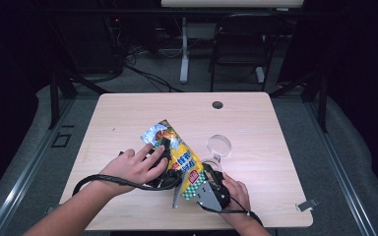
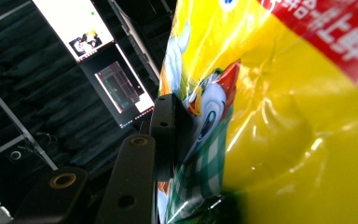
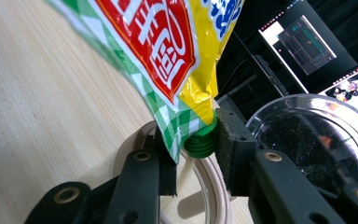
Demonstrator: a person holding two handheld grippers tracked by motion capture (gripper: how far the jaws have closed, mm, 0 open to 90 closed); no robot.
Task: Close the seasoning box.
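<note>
Pinching a yellow snack pouch [image 1: 179, 156] between both grippers' fingers [image 3: 230, 140], red label blurred, green cap [image 3: 200, 140] half hidden.

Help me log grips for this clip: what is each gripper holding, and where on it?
Both hold the yellow pouch. The right gripper clamps its green cap end; the left gripper grips the pouch's body.

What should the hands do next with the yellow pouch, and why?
Probably twist the green cap off. The right gripper is clamped on the cap, and the left gripper is against the pouch, beside a clear bowl.
</note>
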